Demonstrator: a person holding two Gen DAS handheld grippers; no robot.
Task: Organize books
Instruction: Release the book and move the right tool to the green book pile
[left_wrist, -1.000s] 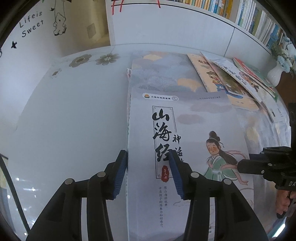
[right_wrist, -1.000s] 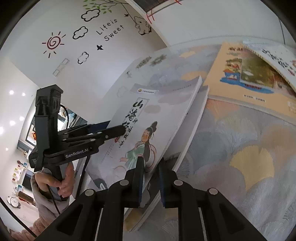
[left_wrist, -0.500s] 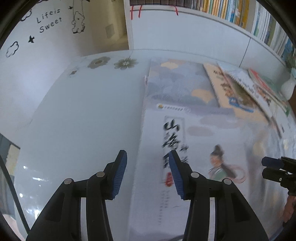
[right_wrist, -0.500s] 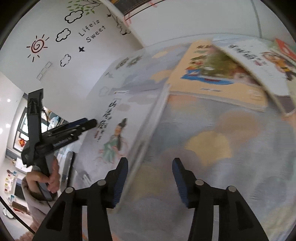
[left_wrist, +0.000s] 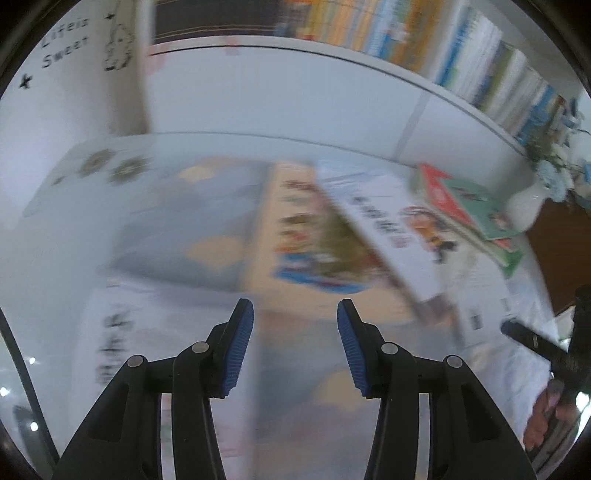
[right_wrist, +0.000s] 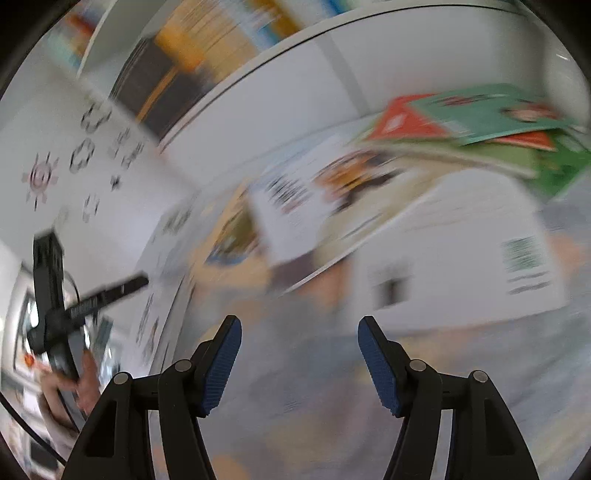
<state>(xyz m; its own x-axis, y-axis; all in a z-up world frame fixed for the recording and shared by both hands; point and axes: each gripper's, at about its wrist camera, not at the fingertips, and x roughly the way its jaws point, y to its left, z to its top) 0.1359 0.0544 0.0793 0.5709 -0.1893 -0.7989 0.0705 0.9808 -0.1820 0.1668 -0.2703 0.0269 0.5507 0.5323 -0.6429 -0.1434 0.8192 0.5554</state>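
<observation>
Up on the far-left wall, black letters (left_wrist: 65, 43) read "Life is Sweet". Everything else is too blurry to read. Picture books (left_wrist: 384, 229) lie spread across the pale bench (left_wrist: 55, 236), below a shelf of books (left_wrist: 424, 48). Left tool (left_wrist: 295, 350) stands partly wide, holding nothing. Right tool (right_wrist: 300, 363) is opening, holding nothing.

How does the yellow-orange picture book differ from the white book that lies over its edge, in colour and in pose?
The yellow-orange book has a warm cover with a colourful picture; the white book has a pale cover with dark writing and a small cartoon figure. The yellow-orange book lies lowest, flat on the patterned mat; the white book rests partly on top of it, at a slant. Both are thin picture books, face up, touched by neither gripper.
</observation>
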